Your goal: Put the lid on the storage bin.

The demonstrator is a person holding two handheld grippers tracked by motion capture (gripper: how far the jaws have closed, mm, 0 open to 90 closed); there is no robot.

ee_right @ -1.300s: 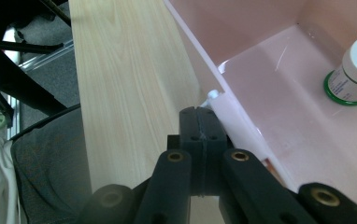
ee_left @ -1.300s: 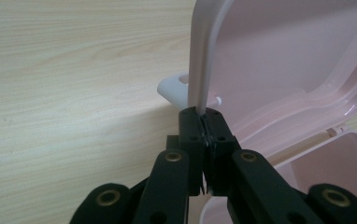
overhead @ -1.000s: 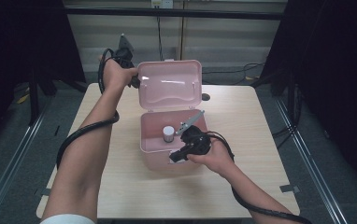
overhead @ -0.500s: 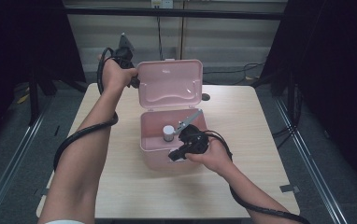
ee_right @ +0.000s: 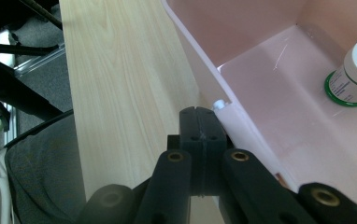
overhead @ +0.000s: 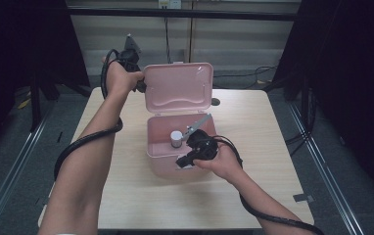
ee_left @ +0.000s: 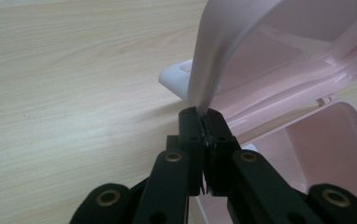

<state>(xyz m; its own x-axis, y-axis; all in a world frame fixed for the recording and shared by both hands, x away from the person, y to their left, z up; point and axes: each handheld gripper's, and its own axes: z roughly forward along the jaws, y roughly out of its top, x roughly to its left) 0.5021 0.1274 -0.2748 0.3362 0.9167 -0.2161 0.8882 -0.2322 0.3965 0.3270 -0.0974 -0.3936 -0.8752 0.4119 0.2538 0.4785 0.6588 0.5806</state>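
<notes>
Lid stays propped because your left gripper pinches its edge; your right gripper, jaws closed on nothing, steadies the pink box beside 1 bottle.

Glossy smooth pink plastic box and lid on a matt pale wood-grain table.

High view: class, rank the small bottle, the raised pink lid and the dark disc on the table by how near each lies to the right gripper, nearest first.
1. small bottle: inside the pink box, just beside the right gripper.
2. raised pink lid: upright behind the box.
3. dark disc: on the table beyond the lid's right edge, slightly farther than the lid.
</notes>
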